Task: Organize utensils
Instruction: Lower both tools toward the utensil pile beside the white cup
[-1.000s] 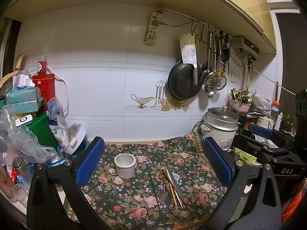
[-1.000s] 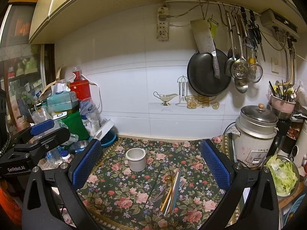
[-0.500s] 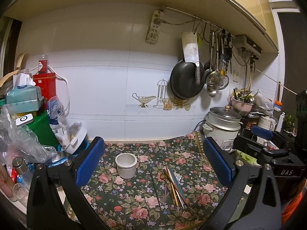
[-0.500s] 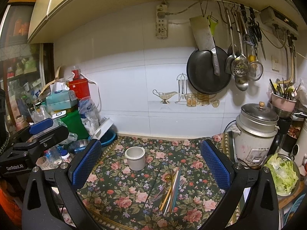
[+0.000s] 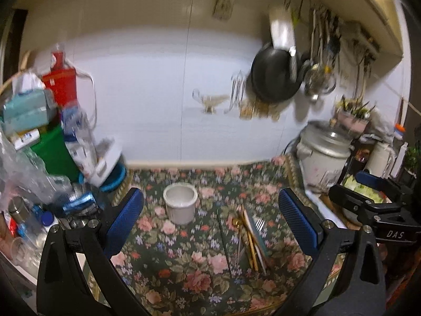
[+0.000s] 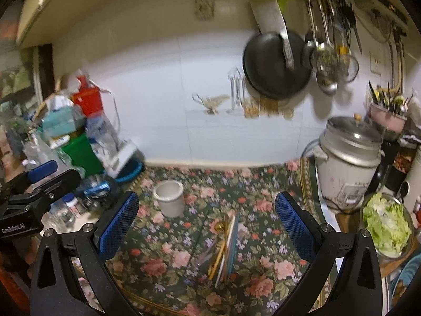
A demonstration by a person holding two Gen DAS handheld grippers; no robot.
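A: Grippers?
B: My left gripper [image 5: 210,216] & right gripper [image 6: 206,214] both spread wide, nothing held.
A: Utensils?
B: Thin metal/wood utensil bundle [image 5: 250,239] flat on floral cloth [image 5: 184,271], right of round white ceramic cup [image 5: 180,202]. Blurry; prob. fork, chopsticks.

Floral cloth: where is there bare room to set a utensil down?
Bare floral cloth lies between the white cup and the utensil pile, and right of the pile toward the rice cooker. The left edge is crowded with bottles and bags.

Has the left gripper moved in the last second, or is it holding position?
Yes. The left gripper has tilted downward: in its view the white cup and the hanging black pan both sit higher than before.
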